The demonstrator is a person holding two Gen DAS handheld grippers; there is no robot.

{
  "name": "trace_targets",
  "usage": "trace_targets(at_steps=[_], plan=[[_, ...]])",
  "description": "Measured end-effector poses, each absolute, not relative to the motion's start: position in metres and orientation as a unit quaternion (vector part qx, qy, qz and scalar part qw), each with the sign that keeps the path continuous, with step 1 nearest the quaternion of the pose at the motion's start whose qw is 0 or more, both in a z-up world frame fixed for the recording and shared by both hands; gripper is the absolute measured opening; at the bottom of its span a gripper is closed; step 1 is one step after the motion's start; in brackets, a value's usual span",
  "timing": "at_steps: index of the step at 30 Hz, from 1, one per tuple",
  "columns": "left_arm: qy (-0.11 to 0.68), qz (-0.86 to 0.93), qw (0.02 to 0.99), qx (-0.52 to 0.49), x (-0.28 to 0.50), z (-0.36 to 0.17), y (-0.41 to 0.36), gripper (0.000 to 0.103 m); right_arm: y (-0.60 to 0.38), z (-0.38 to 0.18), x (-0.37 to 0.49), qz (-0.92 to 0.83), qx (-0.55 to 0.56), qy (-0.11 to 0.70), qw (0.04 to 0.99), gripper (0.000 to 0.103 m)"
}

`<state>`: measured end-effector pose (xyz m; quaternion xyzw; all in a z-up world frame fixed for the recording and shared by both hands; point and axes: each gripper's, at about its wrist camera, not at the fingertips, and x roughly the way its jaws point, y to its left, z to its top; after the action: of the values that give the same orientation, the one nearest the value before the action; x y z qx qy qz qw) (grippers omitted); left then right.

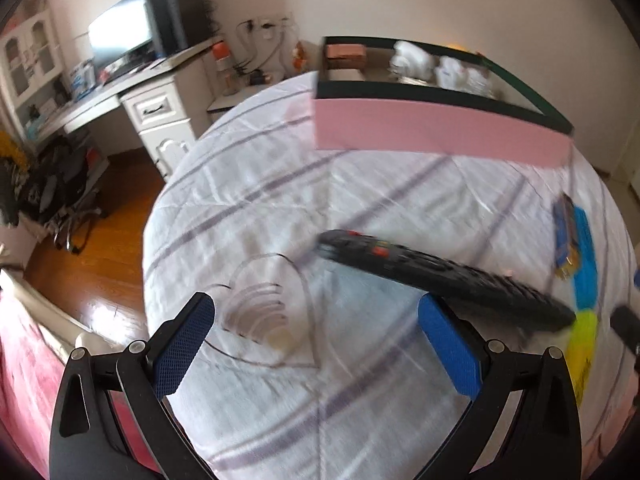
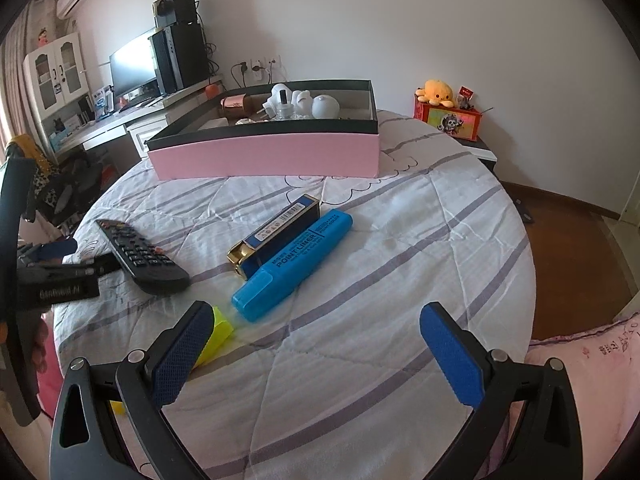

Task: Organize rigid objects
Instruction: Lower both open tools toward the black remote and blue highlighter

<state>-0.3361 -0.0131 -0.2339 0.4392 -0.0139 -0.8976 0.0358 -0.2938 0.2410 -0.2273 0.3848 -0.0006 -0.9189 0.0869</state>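
Note:
A black remote point(image 1: 440, 272) lies on the white striped bed, just beyond my open left gripper point(image 1: 316, 328), near its right finger; it also shows in the right wrist view point(image 2: 140, 256). A blue highlighter point(image 2: 292, 264), a dark blue box point(image 2: 280, 232) and a yellow highlighter point(image 2: 216, 336) lie ahead of my open, empty right gripper point(image 2: 320, 336). The yellow highlighter sits beside the right gripper's left finger. A pink box with a dark rim point(image 2: 264, 156) stands at the far side, holding several small items. The left gripper is visible at the left of the right wrist view point(image 2: 68, 276).
A desk with a monitor point(image 2: 132, 64) and a white cabinet stand left of the bed. A nightstand carries a yellow plush point(image 2: 436, 92) at the far right. Wooden floor point(image 2: 576, 248) lies right of the bed. A pink pillow point(image 2: 592, 384) is near the right.

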Motion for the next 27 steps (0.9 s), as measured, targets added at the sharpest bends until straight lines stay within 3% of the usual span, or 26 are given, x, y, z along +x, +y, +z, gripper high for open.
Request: trace_targets(at_steps=[6,21,27], plan=[[0.026,-0.89,0.063,0.45,-0.329,-0.239,-0.035,0.103,0.24,-0.229,-0.295,-0.918,0.387,-0.003,0.089,0.103],[-0.022,-0.902,-0.011,0.431,-0.285,-0.222,0.016,0.103,0.22,-0.245,-0.33,-0.908,0.413,0.036,0.058,0.103],[-0.019,-0.897,-0.059,0.437,-0.299,-0.223,0.055,0.103,0.252,-0.239,-0.322,-0.912,0.408,0.018,0.041,0.094]])
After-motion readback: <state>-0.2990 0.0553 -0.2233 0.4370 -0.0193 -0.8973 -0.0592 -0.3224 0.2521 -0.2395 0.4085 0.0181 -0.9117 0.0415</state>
